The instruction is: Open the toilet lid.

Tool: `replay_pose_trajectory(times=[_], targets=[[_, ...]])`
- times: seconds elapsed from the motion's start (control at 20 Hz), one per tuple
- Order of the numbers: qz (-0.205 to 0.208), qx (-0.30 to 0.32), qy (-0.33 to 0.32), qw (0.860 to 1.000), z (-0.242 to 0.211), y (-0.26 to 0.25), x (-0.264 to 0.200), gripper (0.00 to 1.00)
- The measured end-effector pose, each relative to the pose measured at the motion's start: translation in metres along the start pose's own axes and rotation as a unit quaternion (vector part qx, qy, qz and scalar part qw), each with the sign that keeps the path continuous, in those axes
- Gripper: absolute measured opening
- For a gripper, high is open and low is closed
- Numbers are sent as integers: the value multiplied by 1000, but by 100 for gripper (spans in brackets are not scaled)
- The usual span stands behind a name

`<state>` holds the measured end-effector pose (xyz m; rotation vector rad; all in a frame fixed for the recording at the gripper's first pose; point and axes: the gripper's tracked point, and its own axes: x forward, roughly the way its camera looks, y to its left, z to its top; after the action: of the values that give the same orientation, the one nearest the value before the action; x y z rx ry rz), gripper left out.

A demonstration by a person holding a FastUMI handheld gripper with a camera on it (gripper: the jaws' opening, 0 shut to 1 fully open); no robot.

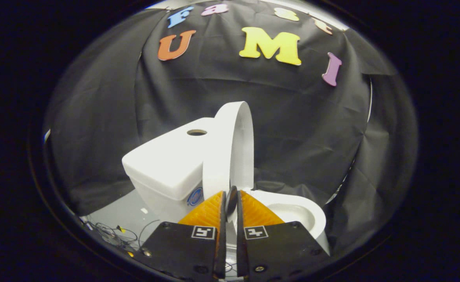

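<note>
Gripper, lower centre of frame: two black plates w/ screws at corners, each bearing a square b&w marker; ribbed orange fingers tapered fwd, w/ a dark rounded pad btwn them.

toilet lid base hidden behind claw, bowl partly hidden

The round blue sticker is unreadable.

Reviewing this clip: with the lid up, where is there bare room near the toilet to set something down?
The flat tank top is bare apart from its button hole. Grey floor beside the tank is free up to the loose cables. It is crowded ahead of the hand-held gripper, its fingers nearly closed at the raised lid by the open bowl.
</note>
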<state>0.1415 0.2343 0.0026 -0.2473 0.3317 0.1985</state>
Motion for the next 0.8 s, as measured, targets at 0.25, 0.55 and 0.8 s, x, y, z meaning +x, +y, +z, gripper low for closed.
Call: replay_pose_trajectory(times=[0.25,0.55,0.8], targets=[[10,6,-101,995,19,-31,-54,71],[-5,36,-179,983,-10,-97,-137,100],[-47,83,-192,977,-48,-167,-177,100]])
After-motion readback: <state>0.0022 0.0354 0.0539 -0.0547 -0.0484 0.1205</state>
